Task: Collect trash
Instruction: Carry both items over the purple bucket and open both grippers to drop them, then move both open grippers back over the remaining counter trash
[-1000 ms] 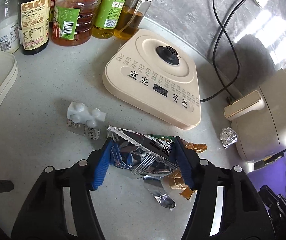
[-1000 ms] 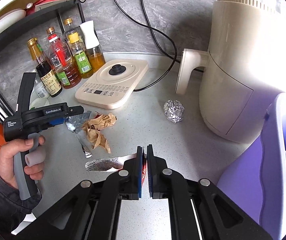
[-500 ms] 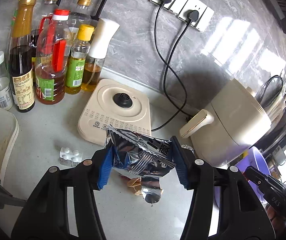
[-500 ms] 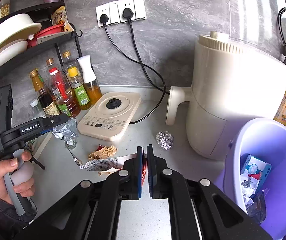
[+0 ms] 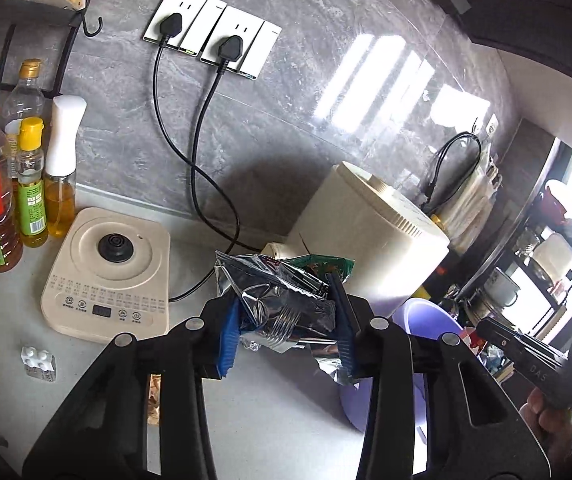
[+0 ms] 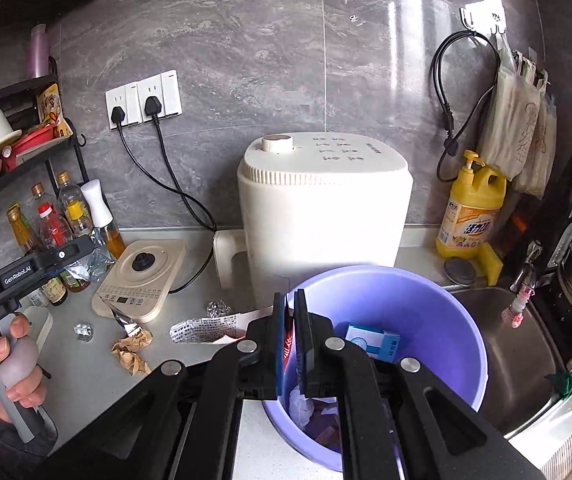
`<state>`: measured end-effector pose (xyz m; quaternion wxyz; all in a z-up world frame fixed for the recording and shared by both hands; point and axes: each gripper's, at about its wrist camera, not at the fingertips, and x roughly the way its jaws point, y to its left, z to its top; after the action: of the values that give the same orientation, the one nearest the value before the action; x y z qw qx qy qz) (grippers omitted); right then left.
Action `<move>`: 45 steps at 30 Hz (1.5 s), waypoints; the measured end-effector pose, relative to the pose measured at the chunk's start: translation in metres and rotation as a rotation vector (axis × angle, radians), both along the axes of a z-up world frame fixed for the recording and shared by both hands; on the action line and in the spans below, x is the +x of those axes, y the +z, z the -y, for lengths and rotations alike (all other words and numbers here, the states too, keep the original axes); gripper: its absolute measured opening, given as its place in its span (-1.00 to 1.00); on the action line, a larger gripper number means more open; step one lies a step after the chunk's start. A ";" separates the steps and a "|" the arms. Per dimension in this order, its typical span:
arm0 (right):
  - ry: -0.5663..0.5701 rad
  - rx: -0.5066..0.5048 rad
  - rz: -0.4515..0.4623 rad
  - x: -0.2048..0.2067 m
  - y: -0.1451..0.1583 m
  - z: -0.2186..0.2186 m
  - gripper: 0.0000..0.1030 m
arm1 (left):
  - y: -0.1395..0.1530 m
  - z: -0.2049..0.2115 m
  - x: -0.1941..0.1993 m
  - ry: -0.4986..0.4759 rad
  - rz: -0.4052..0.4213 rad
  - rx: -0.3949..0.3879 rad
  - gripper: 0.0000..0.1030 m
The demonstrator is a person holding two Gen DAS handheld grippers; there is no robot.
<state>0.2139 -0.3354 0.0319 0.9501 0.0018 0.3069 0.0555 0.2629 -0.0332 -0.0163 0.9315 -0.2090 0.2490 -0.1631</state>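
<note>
My left gripper (image 5: 286, 312) holds a crumpled silver foil snack bag (image 5: 277, 280) off the counter, its blue pads pressing on both sides while the jaws are still closing. The right wrist view shows that gripper (image 6: 51, 260) in a hand at the left. My right gripper (image 6: 290, 328) is shut on a flat printed wrapper (image 6: 205, 326), which sticks out to the left. It hangs above the near rim of a purple bucket (image 6: 426, 300) holding several scraps. On the counter lie crumpled brown paper (image 6: 131, 350), a foil ball (image 6: 217, 308) and a pill blister (image 6: 82, 331).
A white air fryer (image 6: 322, 216) stands behind the bucket, and a beige kettle base (image 6: 141, 280) sits to its left with cords running to wall sockets. Oil bottles (image 6: 73, 212) line the far left. A steel sink (image 6: 518, 340) and yellow detergent bottle (image 6: 470, 208) are at the right.
Both grippers rose and tipped up from the counter, each carrying its trash. The left jaws squeezed the foil bag narrower. The right gripper moved over the purple bucket.
</note>
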 end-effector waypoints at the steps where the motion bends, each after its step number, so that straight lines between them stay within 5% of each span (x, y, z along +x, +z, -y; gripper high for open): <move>1: -0.018 -0.003 0.006 -0.001 0.003 0.007 -0.89 | 0.001 0.007 0.001 -0.014 0.005 -0.001 -0.25; 7: -0.093 -0.006 0.018 -0.005 0.008 0.042 -0.87 | 0.011 0.054 0.008 -0.104 0.030 0.010 -0.28; 12: -0.119 0.043 0.024 -0.008 0.005 0.073 -0.03 | 0.022 0.093 0.009 -0.146 0.054 0.023 -0.30; 26: -0.121 0.132 0.055 -0.038 0.008 0.184 0.13 | 0.050 0.208 -0.015 -0.169 0.056 0.115 -0.25; 29: -0.108 0.161 0.057 -0.042 0.007 0.202 0.15 | 0.052 0.228 -0.017 -0.170 0.037 0.129 -0.02; 35: -0.062 0.198 0.052 -0.048 0.005 0.224 0.26 | 0.054 0.243 -0.026 -0.110 0.024 0.134 0.83; 42: 0.024 0.207 0.067 -0.043 0.003 0.211 0.83 | 0.056 0.215 -0.042 0.029 0.002 0.168 0.88; 45: 0.047 0.228 0.064 -0.036 0.002 0.196 0.85 | 0.056 0.195 -0.049 0.101 -0.005 0.184 0.88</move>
<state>0.1775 -0.5316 0.0335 0.9515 0.1006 0.2680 0.1125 0.2137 -0.2281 0.0393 0.9532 -0.1353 0.2543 -0.0919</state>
